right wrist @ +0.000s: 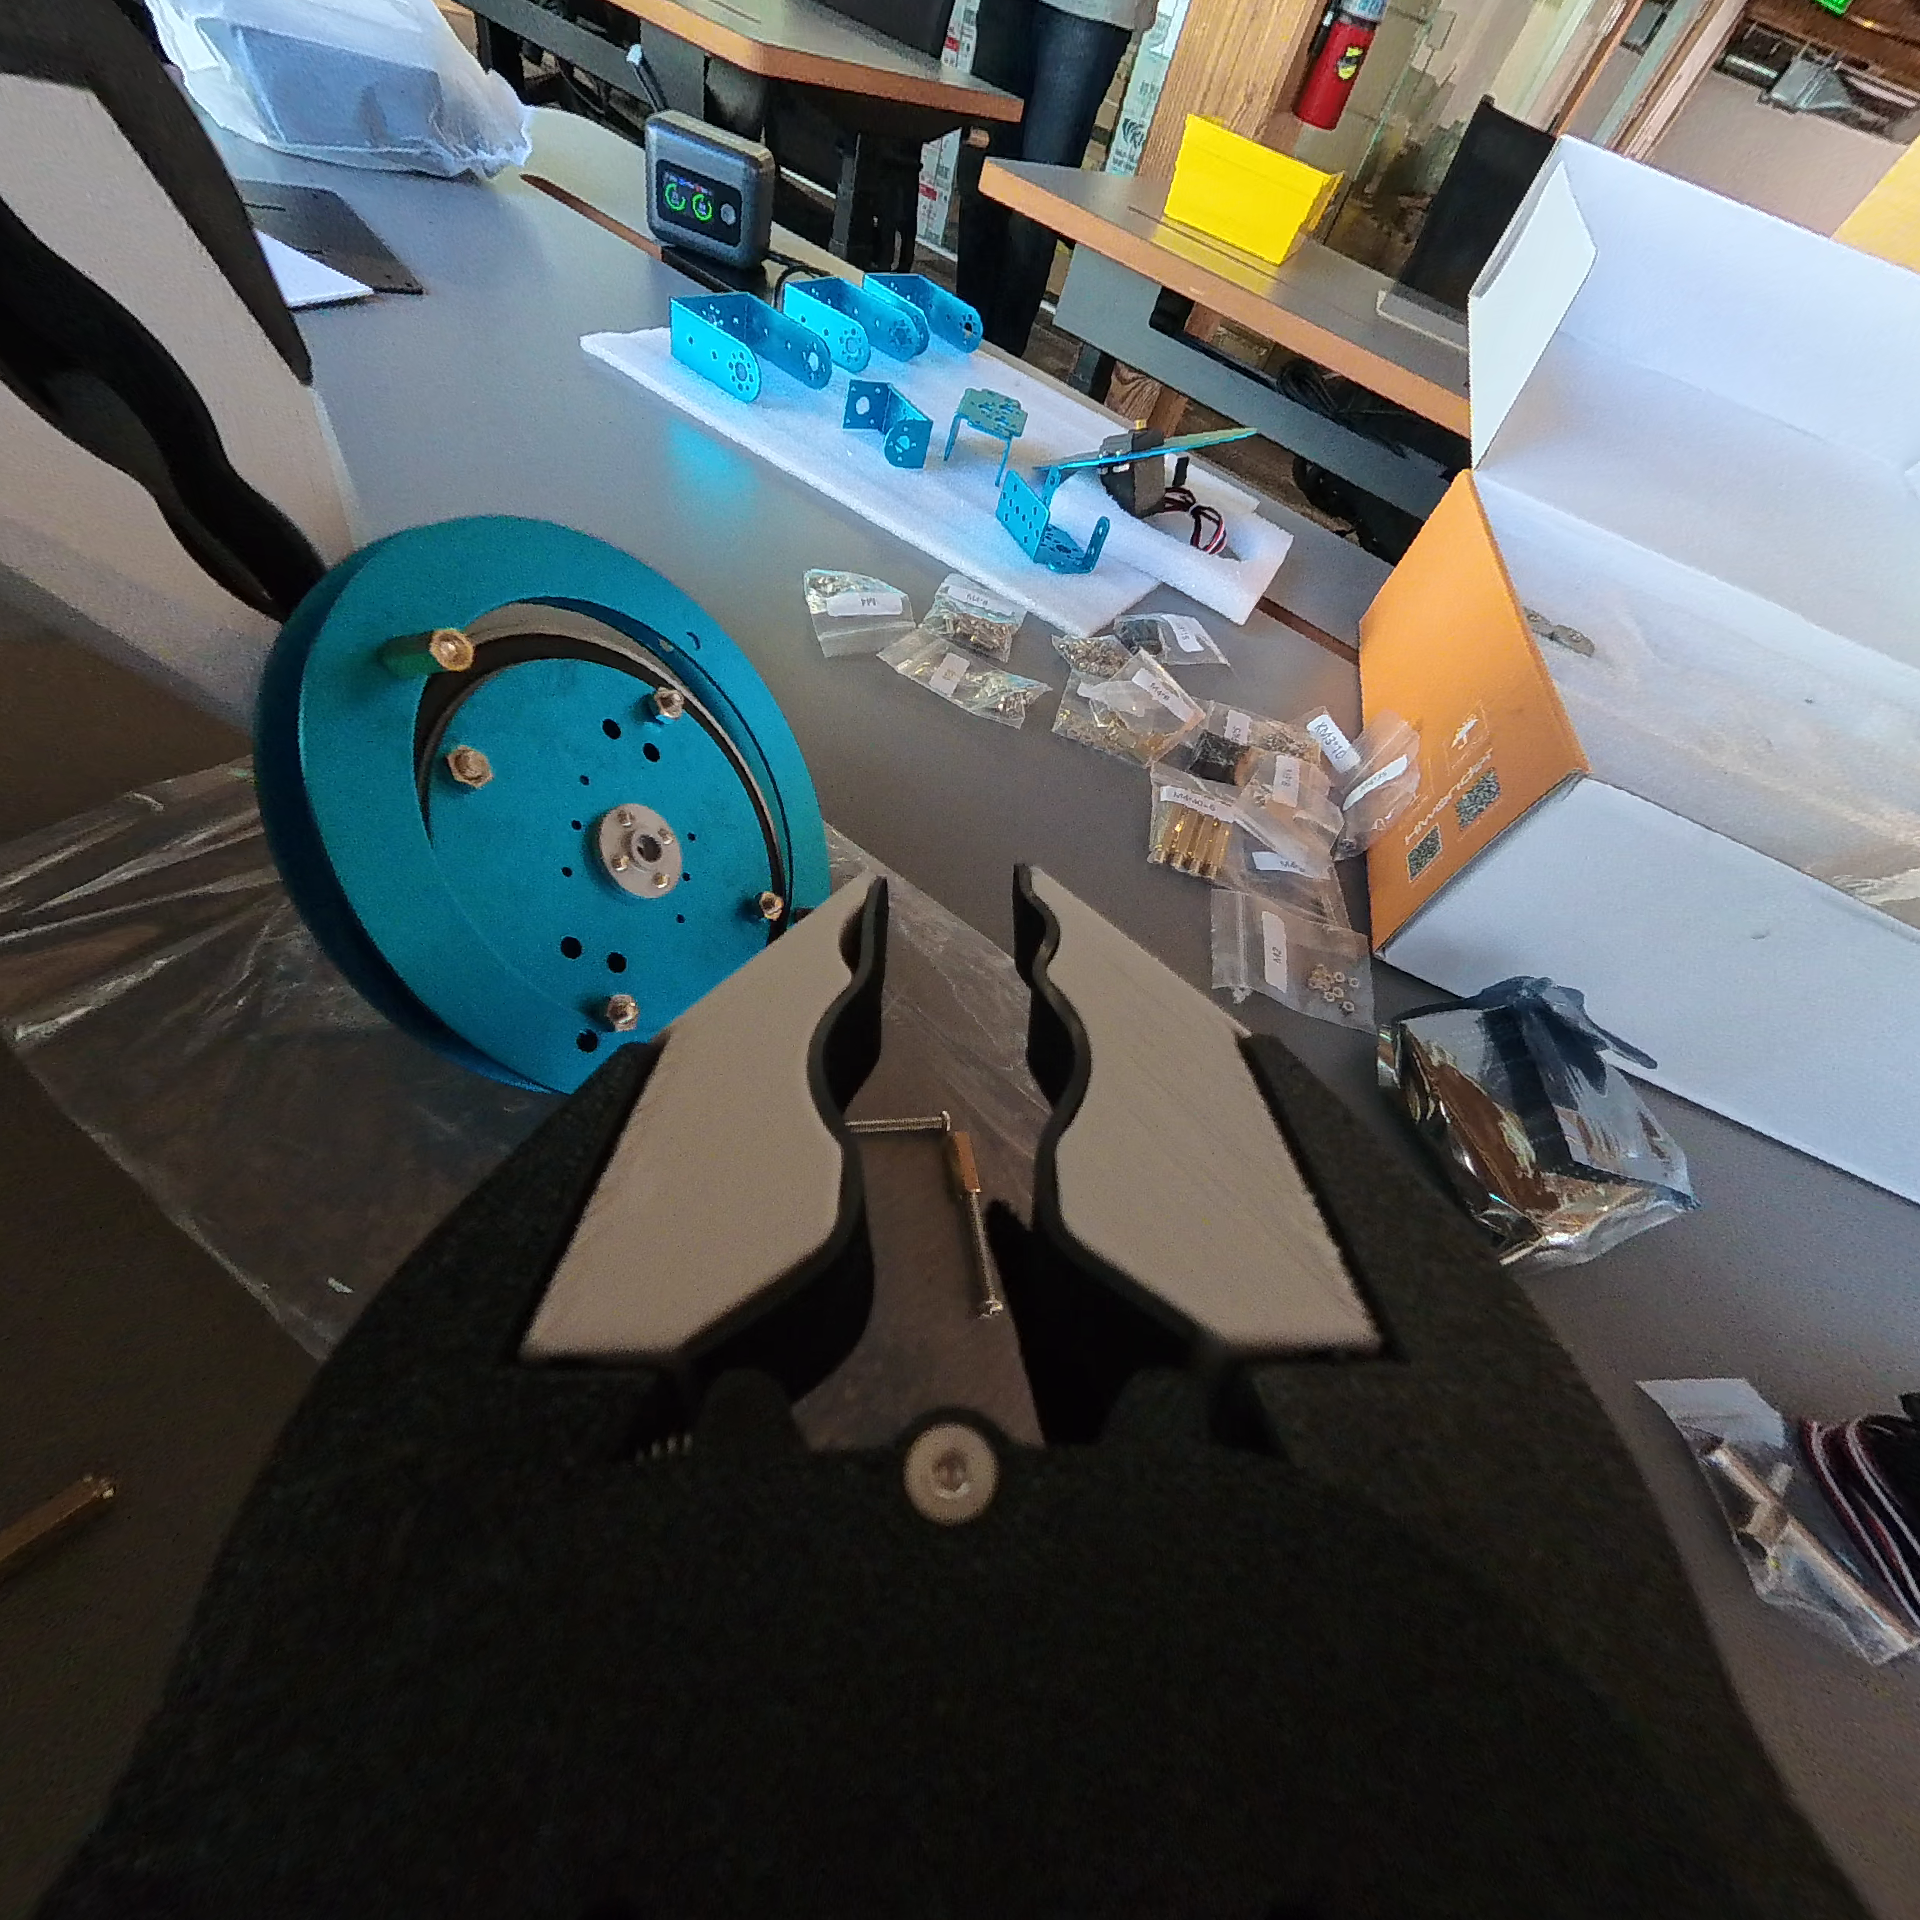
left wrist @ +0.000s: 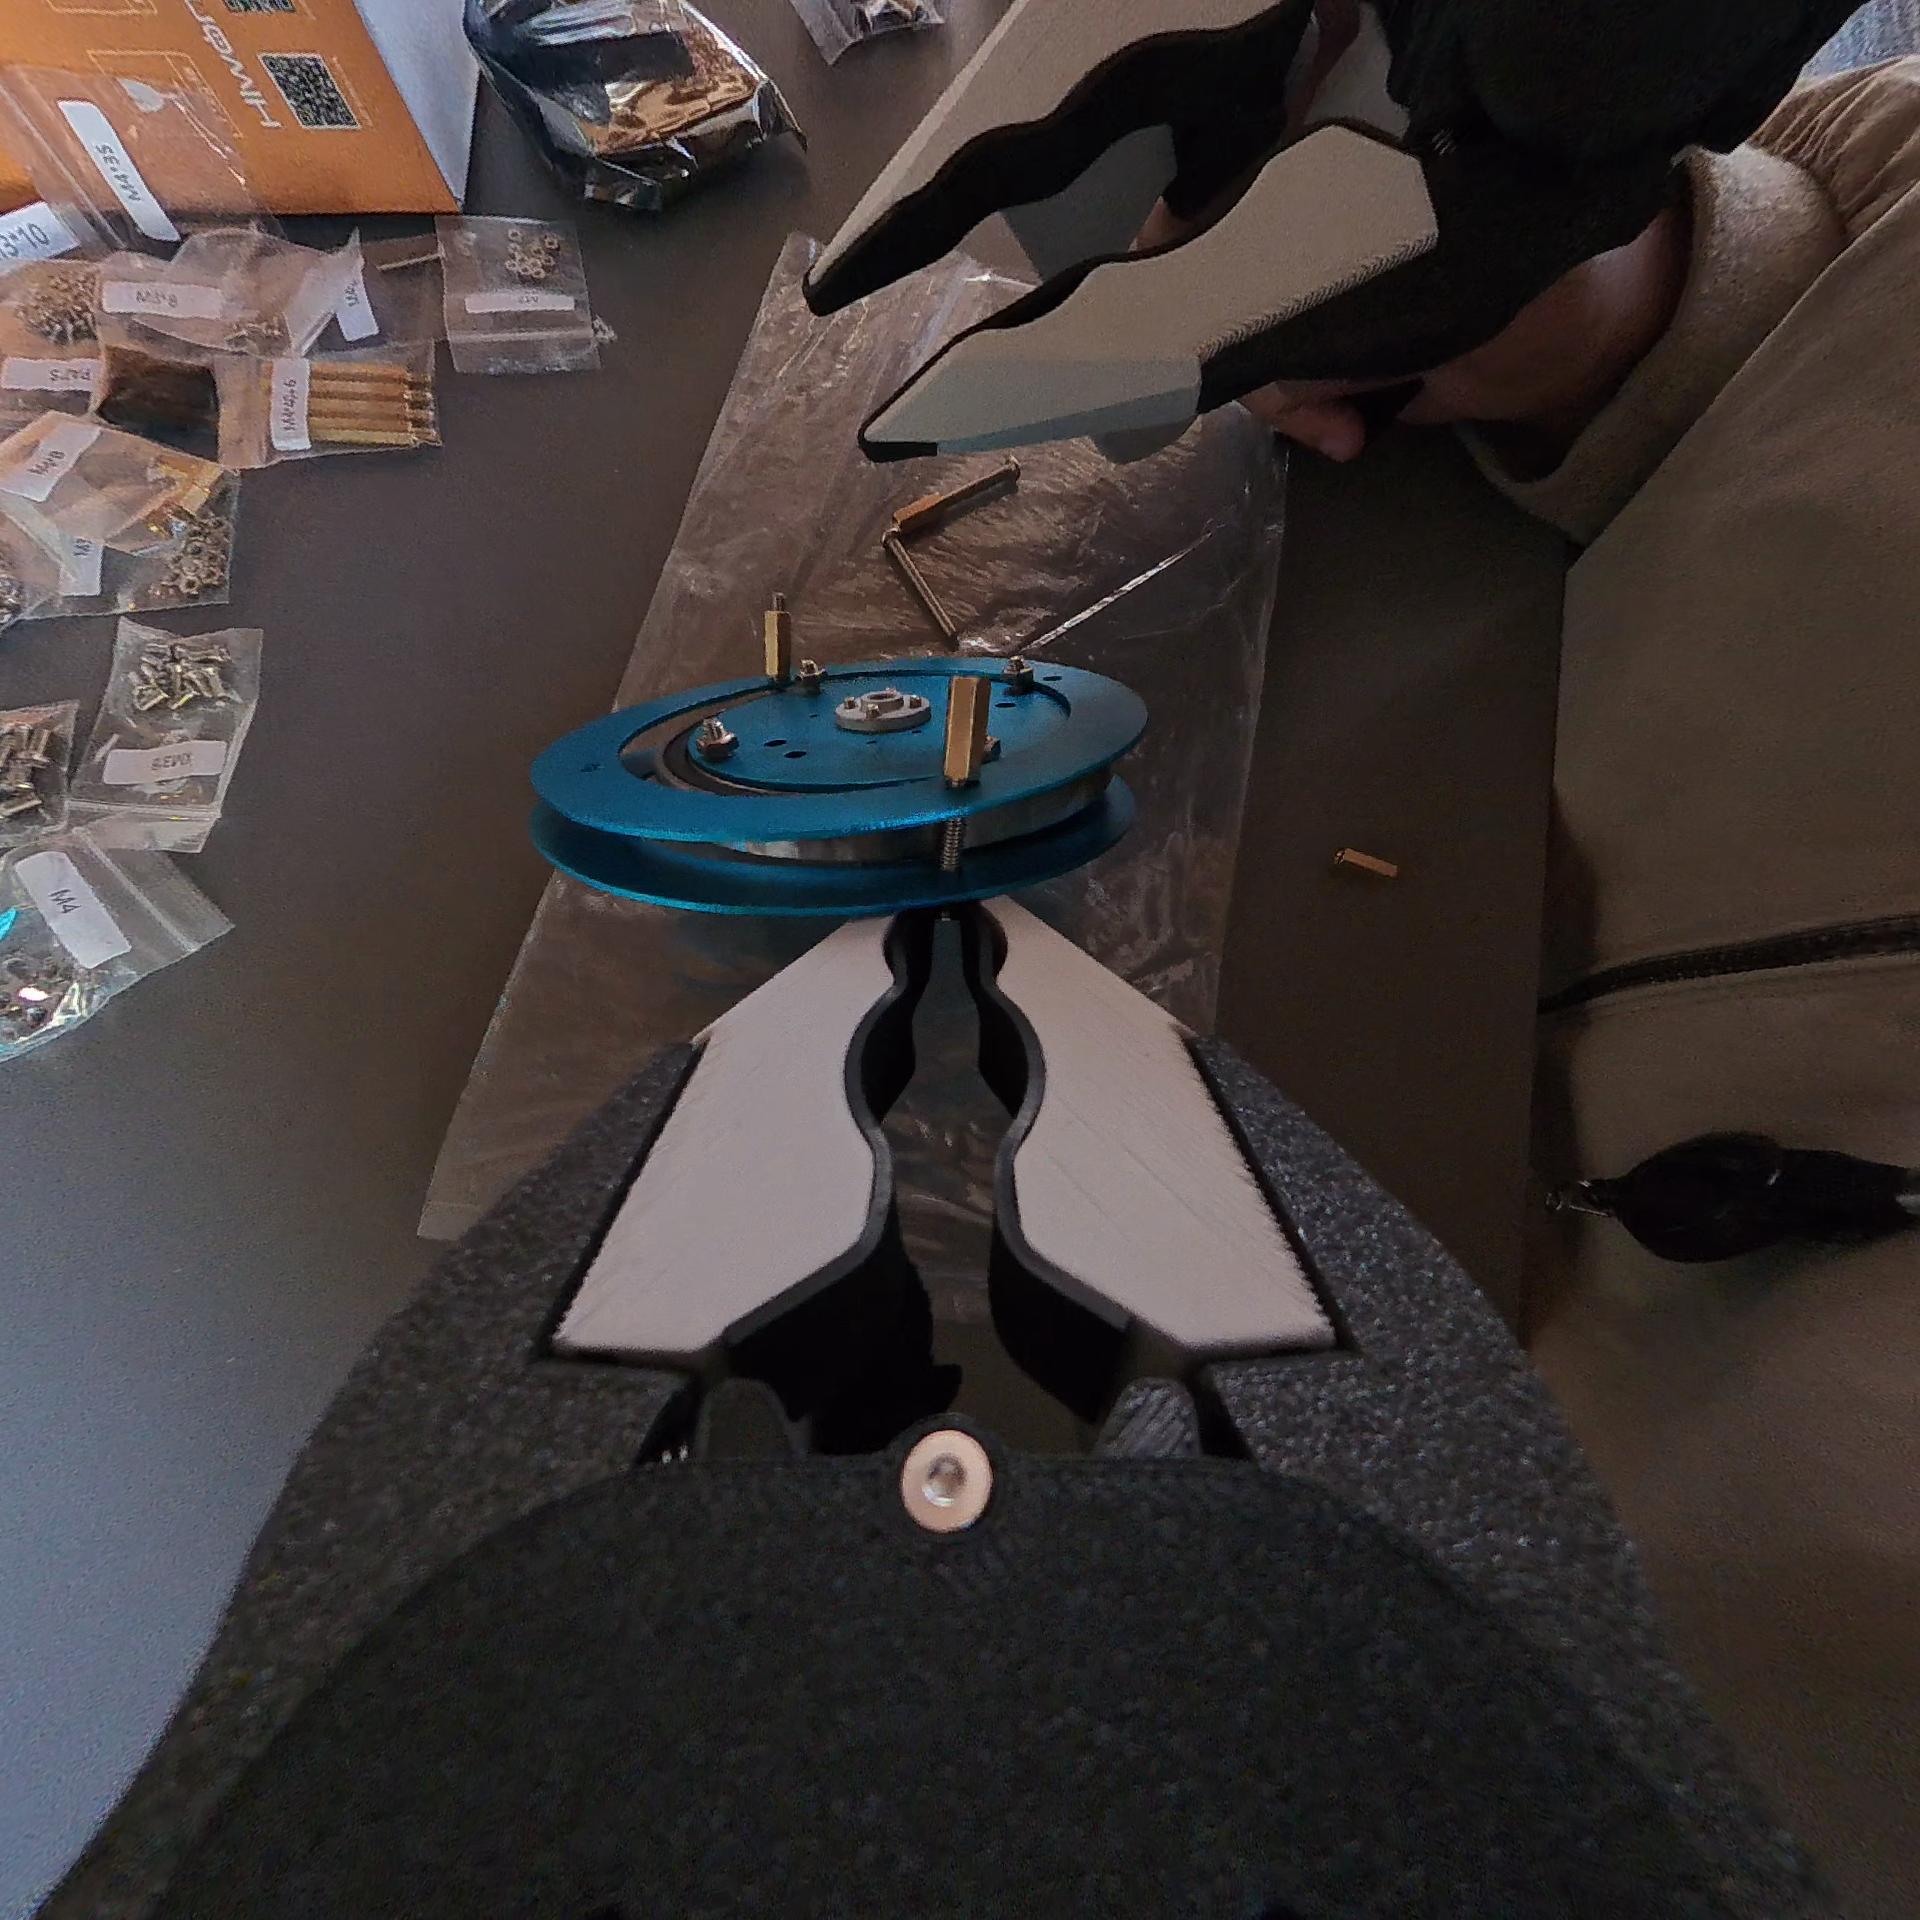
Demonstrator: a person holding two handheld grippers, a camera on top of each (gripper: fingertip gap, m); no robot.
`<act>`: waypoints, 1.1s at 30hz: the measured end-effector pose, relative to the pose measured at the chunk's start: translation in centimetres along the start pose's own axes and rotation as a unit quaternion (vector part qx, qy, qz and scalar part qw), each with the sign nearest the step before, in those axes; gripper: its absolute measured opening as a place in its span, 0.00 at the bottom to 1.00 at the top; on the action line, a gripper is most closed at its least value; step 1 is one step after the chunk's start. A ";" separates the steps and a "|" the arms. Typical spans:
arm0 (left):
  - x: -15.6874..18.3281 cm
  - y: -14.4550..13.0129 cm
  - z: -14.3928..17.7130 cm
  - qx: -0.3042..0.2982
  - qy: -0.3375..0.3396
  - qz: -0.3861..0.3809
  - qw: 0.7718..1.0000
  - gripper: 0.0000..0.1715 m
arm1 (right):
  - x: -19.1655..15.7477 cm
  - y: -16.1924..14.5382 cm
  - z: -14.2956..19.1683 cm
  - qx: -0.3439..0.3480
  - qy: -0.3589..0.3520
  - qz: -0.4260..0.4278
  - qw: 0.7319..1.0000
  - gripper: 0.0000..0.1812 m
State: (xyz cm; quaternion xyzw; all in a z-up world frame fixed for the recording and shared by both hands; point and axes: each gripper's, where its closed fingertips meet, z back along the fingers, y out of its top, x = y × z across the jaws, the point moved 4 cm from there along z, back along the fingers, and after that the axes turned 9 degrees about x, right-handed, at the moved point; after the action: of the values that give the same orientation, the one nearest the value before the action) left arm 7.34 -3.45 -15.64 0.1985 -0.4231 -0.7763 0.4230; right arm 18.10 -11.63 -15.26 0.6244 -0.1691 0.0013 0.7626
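Blue round disc assembly (left wrist: 831, 769), two stacked plates with a metal ring between, lifted off the surface (left wrist: 312, 1039) and tilted. Left tongs (left wrist: 940, 920) closed on a thin screw (left wrist: 951, 844) that pokes out under the disc's near rim; the disc hangs on that pinch. In the right wrist view the disc (right wrist: 540, 810) shows its face, with a silver hub in the middle, several nuts and a brass post near the rim, and the left tongs (right wrist: 281, 582) come in behind it from the upper left.

Right tongs (right wrist: 948, 896) open, holding nothing, hovering just beside the disc's lower right edge, not touching. From the left wrist view the right tongs (left wrist: 842, 364) sit above and beyond the disc, fingers spread.

Under both: a clear plastic sheet (left wrist: 1091, 582) on the grey surface. Loose on the sheet: a brass post (right wrist: 962, 1155) and long screws (right wrist: 982, 1252), seen between the right fingers. Another brass post (left wrist: 1364, 862) lies off the sheet to the right.

Farther out: small clear bags of hardware (right wrist: 1122, 707), an orange and white box (right wrist: 1475, 707), a shiny foil bag (right wrist: 1527, 1132), blue metal brackets (right wrist: 821, 332) on a white foam sheet (right wrist: 935, 488).
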 end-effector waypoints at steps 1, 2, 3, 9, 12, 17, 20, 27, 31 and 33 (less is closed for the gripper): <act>0.0 0.0 0.0 -0.001 -0.001 0.000 1.000 0.02 | 0.0 0.0 0.0 -0.001 0.000 0.000 1.000 0.13; 0.1 -0.1 0.0 -0.001 -0.001 0.001 1.000 0.02 | 0.0 0.0 0.0 -0.001 0.000 0.000 1.000 0.13; 0.1 -0.2 -0.1 -0.002 -0.001 0.001 1.000 0.02 | 0.0 0.0 0.0 -0.001 0.001 -0.001 1.000 0.13; 0.1 -0.4 -0.1 -0.007 -0.001 0.003 1.000 0.02 | 0.0 -0.1 -0.1 -0.004 0.002 0.000 1.000 0.13; 0.0 -0.4 -0.1 -0.006 -0.001 0.003 1.000 0.02 | 0.0 -0.1 -0.1 -0.004 0.001 0.000 1.000 0.13; 0.0 -0.5 -0.1 -0.007 -0.001 0.004 1.000 0.02 | 0.0 -0.1 0.0 -0.003 0.001 -0.002 1.000 0.13; 0.0 -0.6 -0.1 -0.007 -0.001 0.005 1.000 0.02 | 0.0 -0.1 -0.1 -0.004 0.001 -0.002 1.000 0.13; -0.2 -2.4 -0.2 -0.041 0.006 -0.002 0.999 0.02 | 0.0 -0.2 -0.1 -0.006 0.001 -0.002 1.000 0.13; -0.1 -3.6 -0.2 -0.043 -0.002 -0.005 0.999 0.02 | 0.0 -0.2 -0.1 -0.008 0.001 -0.002 1.000 0.13; -0.1 -4.2 -0.3 -0.048 0.006 -0.031 0.998 0.02 | 0.0 -0.3 -0.1 -0.009 0.001 -0.002 1.000 0.13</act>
State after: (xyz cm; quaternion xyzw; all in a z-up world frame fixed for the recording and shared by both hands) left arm 5.54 -2.27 -19.26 0.1955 -0.3760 -0.8075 0.4103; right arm 18.21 -11.57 -15.52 0.6175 -0.1670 -0.0008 0.7686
